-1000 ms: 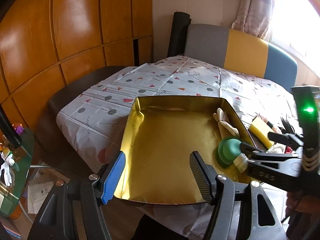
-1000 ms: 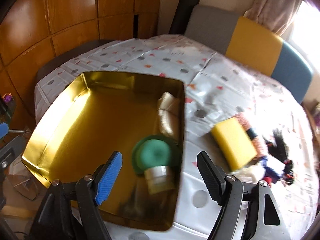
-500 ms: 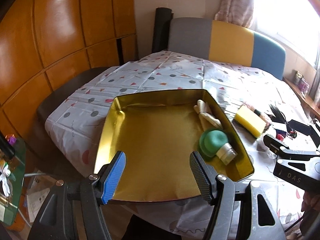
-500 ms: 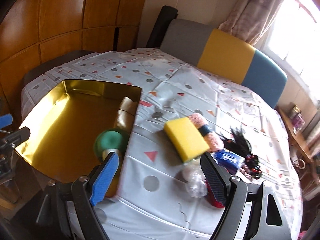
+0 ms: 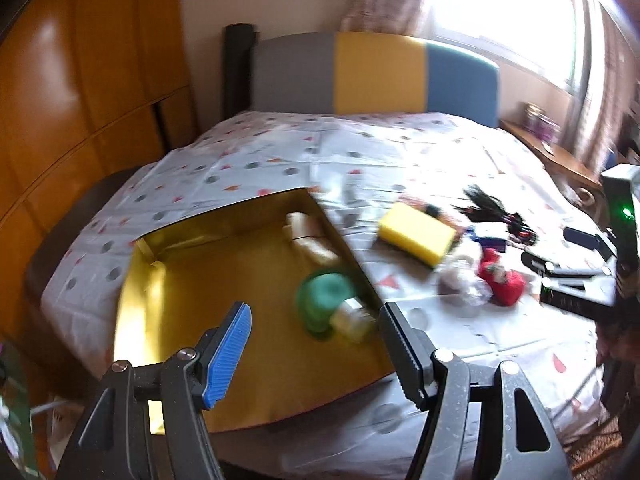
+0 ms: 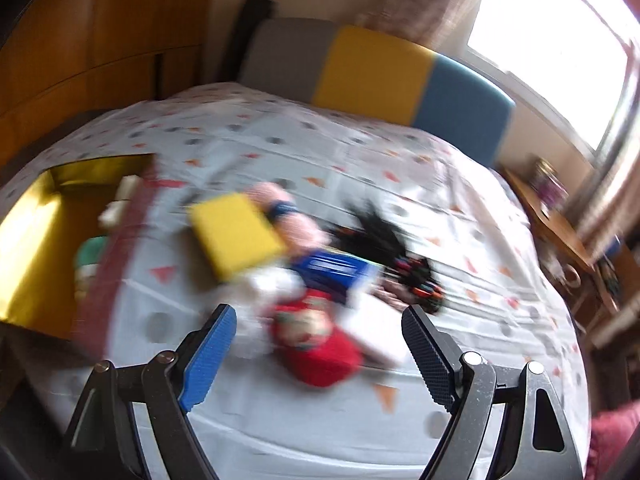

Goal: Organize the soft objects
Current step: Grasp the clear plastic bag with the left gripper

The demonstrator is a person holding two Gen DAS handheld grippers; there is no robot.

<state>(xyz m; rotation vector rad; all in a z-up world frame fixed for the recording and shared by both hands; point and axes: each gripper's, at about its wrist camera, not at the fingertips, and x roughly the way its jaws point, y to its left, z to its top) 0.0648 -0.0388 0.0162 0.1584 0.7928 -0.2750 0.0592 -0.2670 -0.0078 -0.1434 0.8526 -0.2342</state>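
Observation:
A gold tray (image 5: 256,392) sits on the spotted tablecloth and holds a green round soft object (image 5: 322,300) and a cream cloth roll (image 5: 308,238). It also shows at the left of the right wrist view (image 6: 36,248). Right of it lie a yellow sponge (image 5: 418,232) (image 6: 234,236), a pink soft item (image 6: 298,220), a red soft toy (image 5: 502,280) (image 6: 320,350), a blue packet (image 6: 334,270) and a black tuft (image 6: 378,236). My left gripper (image 5: 316,350) is open and empty over the tray's near right part. My right gripper (image 6: 318,354) is open, above the red toy.
A grey, yellow and blue headboard (image 5: 376,76) stands at the back. Wooden wall panels (image 5: 80,92) are on the left. A wooden side table (image 6: 560,216) with small items stands at the right under the bright window. The right gripper's body (image 5: 576,272) shows at the right edge.
Both grippers have swung right. The right gripper left the tray and now hangs over the pile of items. The green object stays in the tray. Both views are blurred by motion.

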